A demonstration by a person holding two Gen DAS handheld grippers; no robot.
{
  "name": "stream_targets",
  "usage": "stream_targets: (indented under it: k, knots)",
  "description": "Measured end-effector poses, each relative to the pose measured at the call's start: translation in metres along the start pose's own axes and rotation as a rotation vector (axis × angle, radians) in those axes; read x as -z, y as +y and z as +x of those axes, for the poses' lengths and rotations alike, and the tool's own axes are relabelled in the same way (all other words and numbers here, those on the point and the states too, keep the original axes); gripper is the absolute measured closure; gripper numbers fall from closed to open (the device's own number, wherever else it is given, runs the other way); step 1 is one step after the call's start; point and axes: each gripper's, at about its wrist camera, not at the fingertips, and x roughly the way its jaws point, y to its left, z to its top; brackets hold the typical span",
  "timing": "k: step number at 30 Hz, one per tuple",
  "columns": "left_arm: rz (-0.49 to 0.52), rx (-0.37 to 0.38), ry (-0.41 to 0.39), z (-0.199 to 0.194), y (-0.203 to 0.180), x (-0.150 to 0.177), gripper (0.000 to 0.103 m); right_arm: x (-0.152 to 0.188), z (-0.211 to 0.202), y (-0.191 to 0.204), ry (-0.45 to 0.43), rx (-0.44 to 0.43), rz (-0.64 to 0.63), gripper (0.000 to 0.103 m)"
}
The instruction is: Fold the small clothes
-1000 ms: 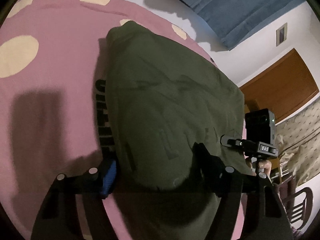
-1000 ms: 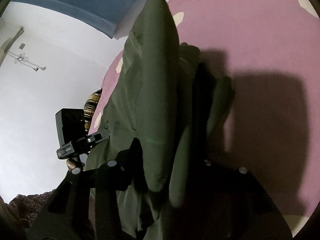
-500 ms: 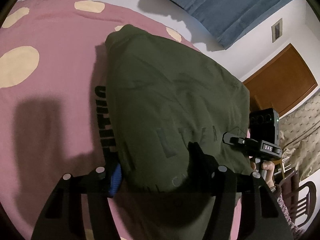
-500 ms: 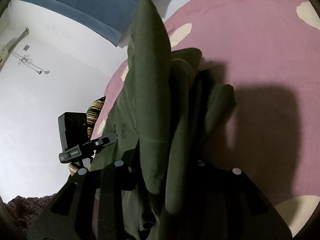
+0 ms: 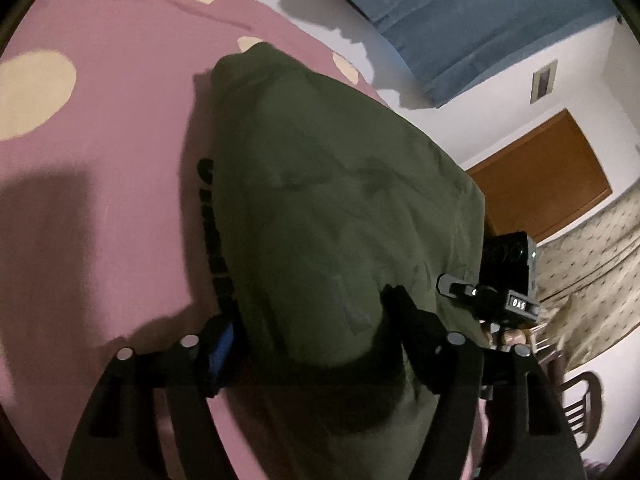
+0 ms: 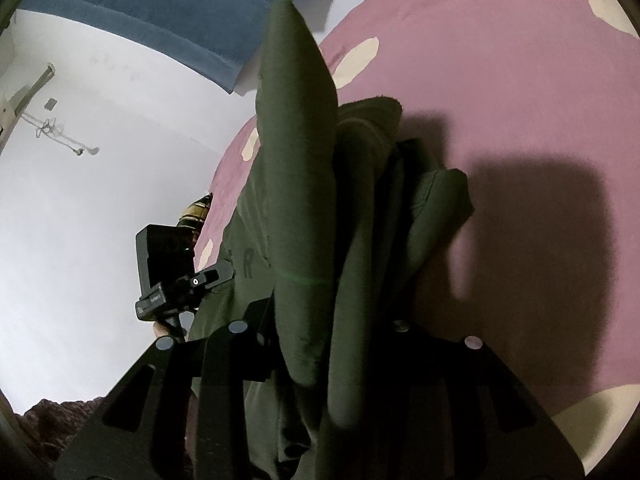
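- Olive-green garment (image 5: 340, 208) is held up over the pink bedspread (image 5: 112, 184), bunched and hanging between the two grippers; its far end droops toward the bedspread.
- Left gripper (image 5: 316, 332): jaws stand fairly wide with a thick wad of the garment filling the gap. Cloth lies against both fingers, and the blue pad (image 5: 222, 346) on the left one is half buried in fabric. Jaws closed a little and then eased back out during the last moment, cloth between them throughout. Reads as a grip on the wad.
- Right gripper (image 6: 320, 336): jaws narrower, clamped on several stacked folds of the garment that rise in a tall ridge straight ahead of it. Jaws have just tightened a bit on those folds.
- Faint dark lettering shows on the garment face; black printed letters run down its edge on the side toward the bedspread in the left wrist view. Neither print is readable.
- Each wrist view catches the other gripper's camera block just beside the garment, with fingertips of the person's hand (image 6: 160, 330) under it.
- Bedspread has cream dots (image 5: 32, 96); gripper shadows fall on it beside the garment.
- Beyond the bedspread: blue curtain (image 5: 480, 12), white wall, brown wooden door (image 5: 540, 172).
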Motion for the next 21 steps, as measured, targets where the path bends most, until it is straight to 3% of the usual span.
stream_targets:
  k: [6,21]
  knots:
    - [0.059,-0.066,-0.021,-0.011,-0.020,-0.002,0.048,0.002,-0.006,0.004,-0.028,-0.005,-0.001,0.072]
    - [0.050,-0.174,-0.091,-0.065,-0.001,-0.015,0.049,-0.004,0.032,0.020,-0.015,-0.055,-0.018,0.073]
